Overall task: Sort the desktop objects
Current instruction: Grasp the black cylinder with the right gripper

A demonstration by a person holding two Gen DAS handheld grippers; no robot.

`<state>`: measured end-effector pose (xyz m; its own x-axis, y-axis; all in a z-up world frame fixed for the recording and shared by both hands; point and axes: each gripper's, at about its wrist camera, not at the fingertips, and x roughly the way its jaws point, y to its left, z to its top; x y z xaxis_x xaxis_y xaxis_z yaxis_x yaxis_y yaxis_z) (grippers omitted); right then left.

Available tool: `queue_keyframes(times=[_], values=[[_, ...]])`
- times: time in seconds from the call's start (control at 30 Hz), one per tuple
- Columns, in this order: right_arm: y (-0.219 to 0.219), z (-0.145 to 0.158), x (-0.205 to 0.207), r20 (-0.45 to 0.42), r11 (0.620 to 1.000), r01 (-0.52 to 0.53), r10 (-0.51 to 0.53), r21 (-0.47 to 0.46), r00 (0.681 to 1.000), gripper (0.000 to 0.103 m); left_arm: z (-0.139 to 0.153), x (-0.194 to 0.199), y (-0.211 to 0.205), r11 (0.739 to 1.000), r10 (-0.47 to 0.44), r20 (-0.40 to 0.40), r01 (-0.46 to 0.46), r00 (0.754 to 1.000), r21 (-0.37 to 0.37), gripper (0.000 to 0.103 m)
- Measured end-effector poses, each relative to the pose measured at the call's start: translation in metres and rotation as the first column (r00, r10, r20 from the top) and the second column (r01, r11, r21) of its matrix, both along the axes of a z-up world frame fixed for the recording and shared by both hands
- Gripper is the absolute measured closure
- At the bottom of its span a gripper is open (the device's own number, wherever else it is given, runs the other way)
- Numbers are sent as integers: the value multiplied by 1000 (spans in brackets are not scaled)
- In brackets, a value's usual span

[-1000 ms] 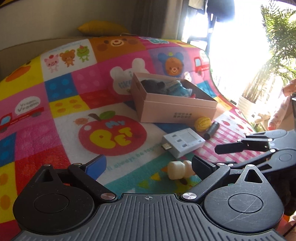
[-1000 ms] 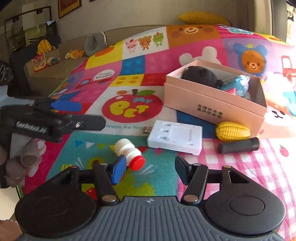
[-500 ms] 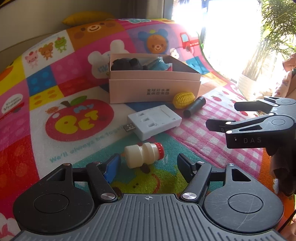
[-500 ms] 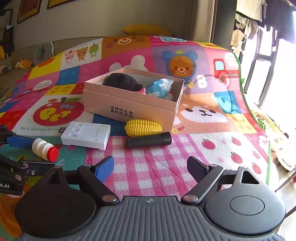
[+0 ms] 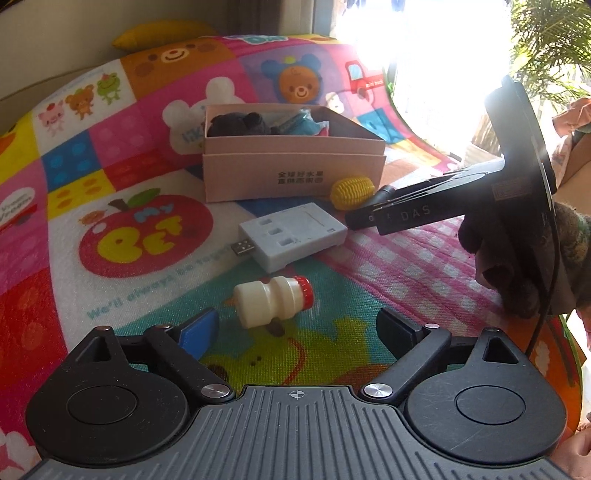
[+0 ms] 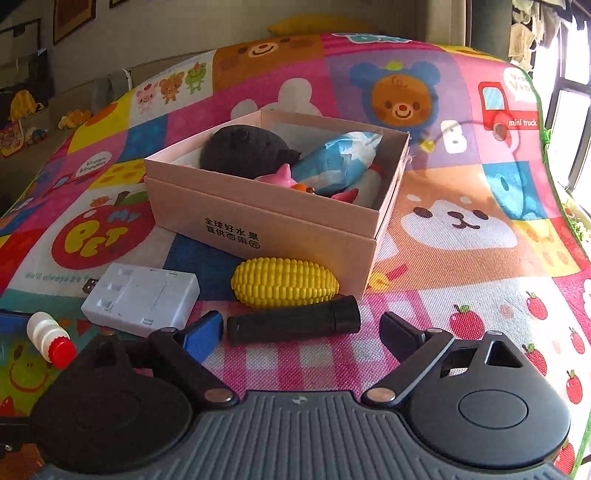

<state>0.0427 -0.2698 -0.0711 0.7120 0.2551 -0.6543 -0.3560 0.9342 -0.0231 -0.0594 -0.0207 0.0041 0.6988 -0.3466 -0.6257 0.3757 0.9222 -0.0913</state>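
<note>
A pink cardboard box [image 6: 258, 218] on the patterned mat holds a black plush, a blue packet and pink toys. In front of it lie a yellow toy corn [image 6: 284, 282], a black cylinder [image 6: 295, 325], a white USB adapter [image 6: 142, 299] and a small white bottle with a red cap [image 5: 273, 301]. My left gripper [image 5: 297, 330] is open, just short of the bottle. My right gripper [image 6: 301, 328] is open with the black cylinder between its fingertips, and it shows from the side in the left wrist view [image 5: 413, 214].
The colourful cartoon mat [image 6: 461, 229] covers the surface and drops off at the right by a bright window. A yellow cushion [image 5: 166, 33] lies beyond the mat. A gloved hand [image 5: 517, 266] holds the right gripper.
My right gripper has swung right and moved in on the black cylinder. My left gripper has closed in on the white bottle, which lies in the same place.
</note>
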Motion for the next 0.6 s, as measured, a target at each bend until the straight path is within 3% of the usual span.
queue_keyframes(times=[0.03, 0.3, 0.6], values=[[0, -1, -2, -2, 1000, -6, 6, 0, 1000, 27, 0, 0, 1, 1000, 7, 1, -7, 1000, -2, 6], [-2, 2, -42, 16, 999, 32, -33, 36, 999, 27, -3, 4, 10, 997, 75, -3, -75, 997, -15, 0], [10, 2, -99, 73, 994, 101, -98, -46, 993, 27, -6, 1, -3, 993, 80, 9, -80, 997, 90, 0]])
